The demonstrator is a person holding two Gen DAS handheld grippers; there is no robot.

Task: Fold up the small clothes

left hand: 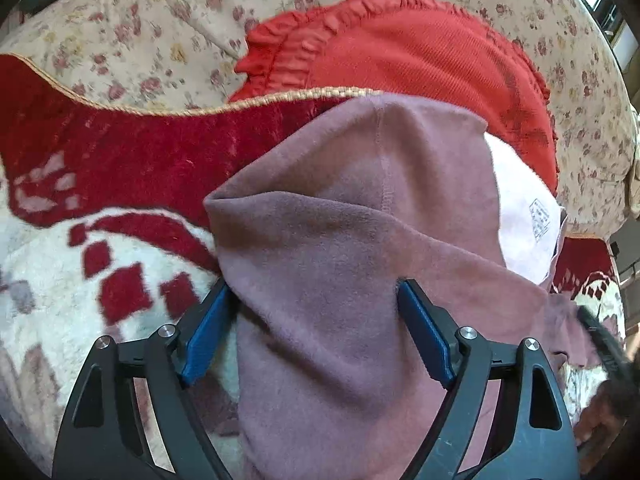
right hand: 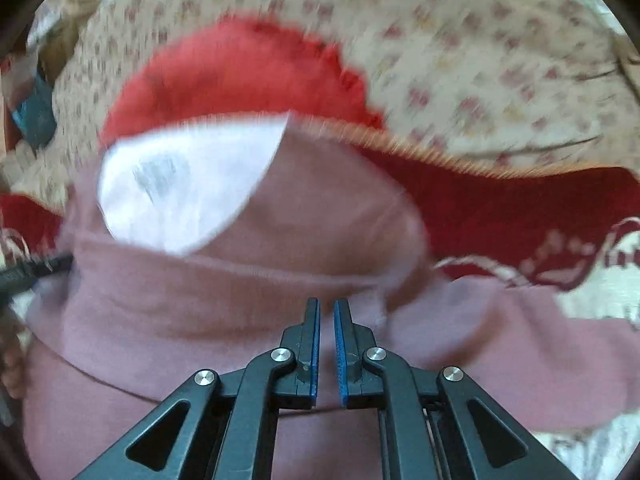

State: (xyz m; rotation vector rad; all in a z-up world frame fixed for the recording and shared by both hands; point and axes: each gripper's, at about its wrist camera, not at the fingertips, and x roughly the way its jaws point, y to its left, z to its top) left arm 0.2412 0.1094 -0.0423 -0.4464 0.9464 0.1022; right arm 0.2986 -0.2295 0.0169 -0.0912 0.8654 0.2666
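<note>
Left wrist view: left gripper [left hand: 312,296] spread wide, mauve garment [left hand: 340,240] bunched between the blue pads, not pinched. Draped over red-and-white blanket [left hand: 120,168], red ruffled cloth [left hand: 400,48] beyond — floral cover [left hand: 140,20] behind. Right wrist view, blurred: right gripper [right hand: 326,312] parted by a narrow slit, nothing gripped, just above the garment — white label [right hand: 180,184] turned up.

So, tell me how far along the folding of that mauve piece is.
Done: the mauve garment is doubled over, its pale lining showing at one edge. In hand: nothing is gripped. The left gripper stands wide open astride a raised fold; the right gripper is barely parted, with no cloth between its fingers. Left: flattening that humped fold, then the red garment lying unfolded behind it.
</note>
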